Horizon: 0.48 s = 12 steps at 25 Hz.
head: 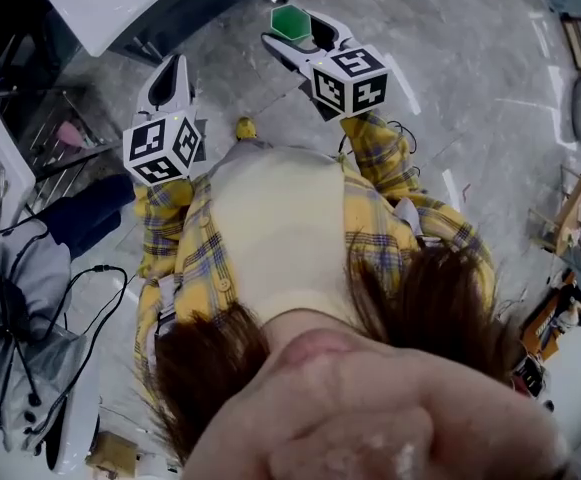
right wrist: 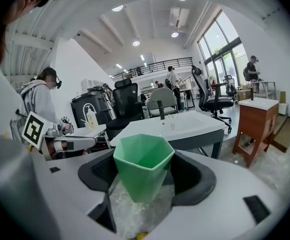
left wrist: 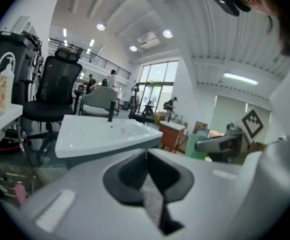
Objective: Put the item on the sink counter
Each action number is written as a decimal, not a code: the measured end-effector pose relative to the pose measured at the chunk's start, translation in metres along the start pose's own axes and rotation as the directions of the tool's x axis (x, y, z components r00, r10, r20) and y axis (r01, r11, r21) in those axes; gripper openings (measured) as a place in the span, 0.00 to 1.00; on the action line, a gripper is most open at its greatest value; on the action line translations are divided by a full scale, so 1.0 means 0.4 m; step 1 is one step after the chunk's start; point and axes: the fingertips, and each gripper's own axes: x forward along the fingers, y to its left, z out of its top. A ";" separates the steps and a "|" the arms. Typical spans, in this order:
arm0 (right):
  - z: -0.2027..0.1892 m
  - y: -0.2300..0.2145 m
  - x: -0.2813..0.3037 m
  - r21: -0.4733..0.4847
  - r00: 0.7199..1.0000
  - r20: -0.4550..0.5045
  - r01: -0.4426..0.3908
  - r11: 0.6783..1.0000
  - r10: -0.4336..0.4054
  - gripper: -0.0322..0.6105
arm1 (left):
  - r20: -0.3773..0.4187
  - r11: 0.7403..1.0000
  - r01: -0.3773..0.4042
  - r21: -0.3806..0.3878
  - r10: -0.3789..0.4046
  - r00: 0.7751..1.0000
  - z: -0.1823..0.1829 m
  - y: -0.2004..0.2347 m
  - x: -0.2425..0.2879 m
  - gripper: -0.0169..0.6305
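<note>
Our right tool (right wrist: 144,184) is clamped on a green cup (right wrist: 143,161). The cup is faceted and upright, mouth open to the top, with its lower part pinched between the two jaws. We hold it in the air, short of the white sink surface (right wrist: 184,126) (a dark faucet (right wrist: 161,110) stands at its far edge), so the cup is not on that surface. Our left tool (left wrist: 147,159) has its jaws pressed together with nothing between them, and the same sink shows ahead of it. Beyond stand a black office chair (right wrist: 212,96) and a wooden cabinet (right wrist: 254,119).
</note>
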 end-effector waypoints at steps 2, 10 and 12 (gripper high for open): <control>0.017 -0.005 0.023 0.001 1.000 0.003 0.011 1.000 -0.011 0.56 | -0.001 1.000 0.000 -0.009 0.000 1.000 0.007 0.022 0.014 0.04; 0.056 -0.039 0.092 -0.011 0.999 -0.007 0.037 0.999 -0.037 0.56 | -0.007 0.999 0.000 -0.037 -0.001 1.000 0.019 0.083 0.075 0.04; 0.061 -0.054 0.109 -0.016 0.999 -0.011 0.042 0.999 -0.042 0.56 | -0.013 0.999 -0.002 -0.042 0.002 1.000 0.018 0.094 0.093 0.04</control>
